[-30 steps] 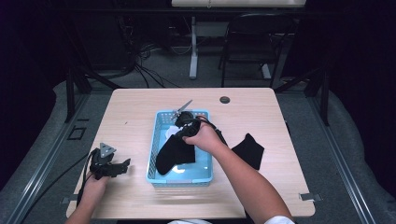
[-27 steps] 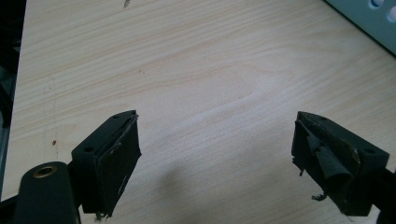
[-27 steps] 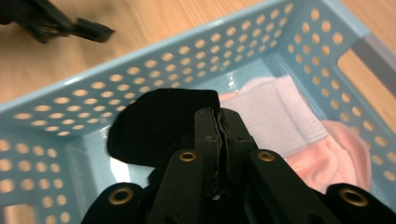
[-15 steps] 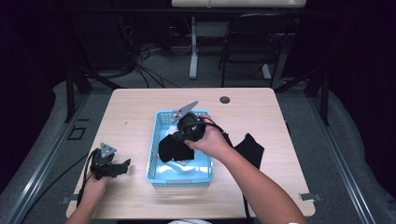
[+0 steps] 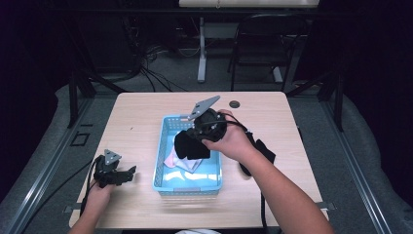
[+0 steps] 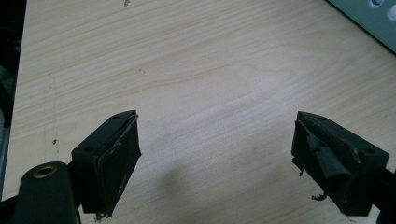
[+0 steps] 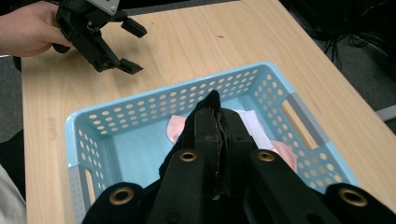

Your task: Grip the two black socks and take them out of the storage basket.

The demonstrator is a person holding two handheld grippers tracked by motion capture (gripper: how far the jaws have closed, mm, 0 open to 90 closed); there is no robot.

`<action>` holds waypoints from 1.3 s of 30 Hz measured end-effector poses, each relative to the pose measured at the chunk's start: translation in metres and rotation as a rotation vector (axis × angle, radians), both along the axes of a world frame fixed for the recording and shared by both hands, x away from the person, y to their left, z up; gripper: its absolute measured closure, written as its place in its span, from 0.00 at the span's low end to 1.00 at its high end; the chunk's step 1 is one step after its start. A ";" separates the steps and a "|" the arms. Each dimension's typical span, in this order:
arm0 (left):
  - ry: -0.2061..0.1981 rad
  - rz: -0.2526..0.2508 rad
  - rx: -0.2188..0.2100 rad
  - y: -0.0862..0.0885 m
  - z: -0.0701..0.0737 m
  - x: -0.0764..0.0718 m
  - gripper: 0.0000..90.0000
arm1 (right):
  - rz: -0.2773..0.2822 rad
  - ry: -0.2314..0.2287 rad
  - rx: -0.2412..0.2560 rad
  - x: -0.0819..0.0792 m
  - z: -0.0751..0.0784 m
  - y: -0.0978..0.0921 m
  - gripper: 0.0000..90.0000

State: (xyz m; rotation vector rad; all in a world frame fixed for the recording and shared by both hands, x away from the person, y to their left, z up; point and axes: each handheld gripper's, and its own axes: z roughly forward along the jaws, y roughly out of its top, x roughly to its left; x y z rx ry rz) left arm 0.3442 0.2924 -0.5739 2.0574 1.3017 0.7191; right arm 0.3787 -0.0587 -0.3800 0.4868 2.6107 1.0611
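Jaws of right gripper [image 7: 217, 116] clamped on black cloth [image 5: 191, 145], lifted over blue basket [image 5: 163, 146] mid-surface; pink and white cloths [image 7: 175, 127] lie inside the basket. Left gripper [image 6: 215, 154] jaws wide, nothing between, resting on surface [image 5: 141, 117] left of basket. Another black cloth [image 5: 265, 152] on surface right of basket.

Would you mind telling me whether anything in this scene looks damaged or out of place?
The left gripper has worn jaw padding: it is frayed and peeling on the pad at the right of its own view. Otherwise nothing stands out; the right gripper grips a black cloth over the blue basket.
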 end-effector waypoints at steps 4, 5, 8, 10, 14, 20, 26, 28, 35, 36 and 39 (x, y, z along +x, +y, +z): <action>0.000 0.001 0.001 0.000 0.000 0.000 0.17 | -0.014 -0.018 -0.002 -0.004 0.008 -0.011 0.97; 0.000 0.002 0.000 0.000 0.000 0.000 0.17 | -0.020 -0.023 -0.004 -0.005 0.009 -0.015 0.97; 0.000 0.003 0.002 0.000 0.000 0.000 0.17 | -0.039 -0.036 -0.002 -0.008 0.014 -0.026 0.97; 0.001 0.002 0.001 0.000 0.000 0.000 0.17 | -0.044 -0.041 0.001 -0.009 0.015 -0.030 0.97; 0.002 0.003 0.002 0.000 -0.001 0.000 0.17 | -0.079 -0.070 0.005 -0.015 0.024 -0.050 0.97; 0.002 0.004 0.003 -0.001 -0.001 0.000 0.17 | -0.130 -0.095 0.007 -0.022 0.032 -0.076 0.97; 0.004 0.006 0.004 -0.001 -0.001 0.000 0.17 | -0.186 -0.110 0.011 -0.027 0.036 -0.102 0.97; 0.005 0.007 0.005 -0.001 -0.002 0.000 0.17 | -0.208 -0.111 0.014 -0.029 0.036 -0.111 0.97; 0.006 0.006 0.009 -0.001 -0.002 0.000 0.17 | -0.256 -0.102 0.012 -0.031 0.029 -0.131 0.97; 0.006 0.006 0.009 -0.001 -0.002 0.000 0.17 | -0.261 -0.101 0.012 -0.031 0.027 -0.133 0.97; 0.008 0.006 0.010 -0.001 -0.002 0.000 0.17 | -0.275 -0.091 0.023 -0.030 0.020 -0.139 0.97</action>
